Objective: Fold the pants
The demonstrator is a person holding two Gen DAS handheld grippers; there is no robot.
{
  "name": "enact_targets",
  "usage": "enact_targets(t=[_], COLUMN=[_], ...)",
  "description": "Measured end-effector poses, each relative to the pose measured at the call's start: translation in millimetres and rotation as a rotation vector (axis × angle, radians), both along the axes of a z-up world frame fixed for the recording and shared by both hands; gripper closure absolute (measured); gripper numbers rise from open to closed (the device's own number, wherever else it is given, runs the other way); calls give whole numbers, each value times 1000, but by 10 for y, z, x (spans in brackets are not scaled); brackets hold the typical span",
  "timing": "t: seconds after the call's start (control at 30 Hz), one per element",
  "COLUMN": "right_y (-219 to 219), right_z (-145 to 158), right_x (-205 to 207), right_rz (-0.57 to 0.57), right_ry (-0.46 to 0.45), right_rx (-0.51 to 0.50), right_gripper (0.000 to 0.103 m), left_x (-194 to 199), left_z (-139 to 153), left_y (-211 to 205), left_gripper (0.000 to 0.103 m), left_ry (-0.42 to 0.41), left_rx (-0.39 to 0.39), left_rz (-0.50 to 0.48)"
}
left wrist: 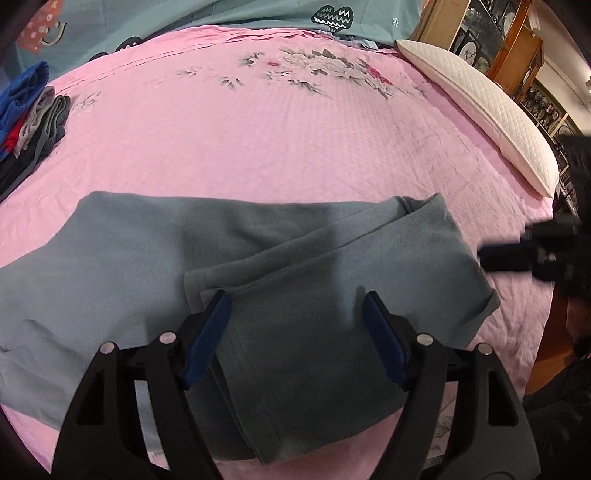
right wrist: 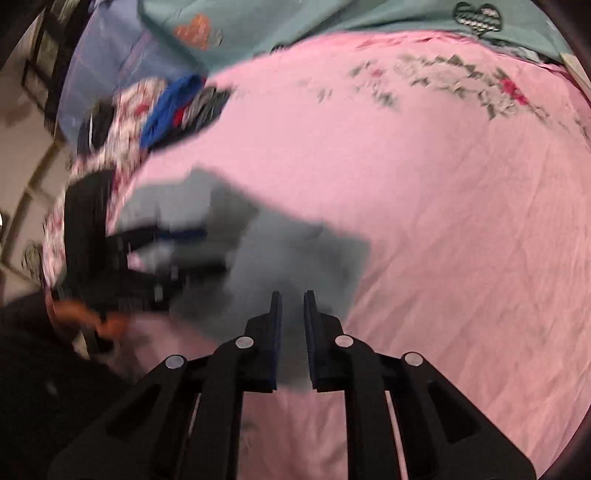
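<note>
The left gripper point(left wrist: 297, 314) hovers with jaws wide apart over the grey-blue fleece pants point(left wrist: 332, 266), which lie partly folded on the pink bedspread point(left wrist: 258, 147). The right gripper point(right wrist: 293, 314), jaws nearly together and holding nothing, looks between folds; next comes grasping an edge. Beyond sits a folded clothes pile point(left wrist: 33, 114).

No words, numbers or brand names can be read in either view. The teal blanket point(left wrist: 258, 14) at the top of the frame carries only a heart patch with zigzag lines point(left wrist: 332, 18); lettering at its upper left is cut off and illegible.
</note>
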State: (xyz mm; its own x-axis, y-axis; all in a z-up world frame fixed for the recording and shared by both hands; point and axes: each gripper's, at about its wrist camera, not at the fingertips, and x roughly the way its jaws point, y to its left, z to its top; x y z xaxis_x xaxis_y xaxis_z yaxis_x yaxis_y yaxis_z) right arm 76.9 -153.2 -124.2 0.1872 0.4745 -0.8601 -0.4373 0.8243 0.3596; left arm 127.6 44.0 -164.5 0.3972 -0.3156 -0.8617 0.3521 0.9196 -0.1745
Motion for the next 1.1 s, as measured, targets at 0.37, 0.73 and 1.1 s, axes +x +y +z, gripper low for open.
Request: enact_targets(t=[0.37,0.73,1.1], right_y=[-191,208,143], right_z=[201,-165,28], right_x=[-213,594,526], right_rz=[-61,-6,-14], right_ry=[10,-59,-65], right_rx=[125,7,139], right_gripper=[89,89,100], left_x=[-20,9,-31], left_z=[-8,5,508], left_y=[-67,-68,1054], left_gripper=[22,22,22], left_ry=[-10,2,-38], left_rx=[40,45,-7], left_rz=[-10,-5,340])
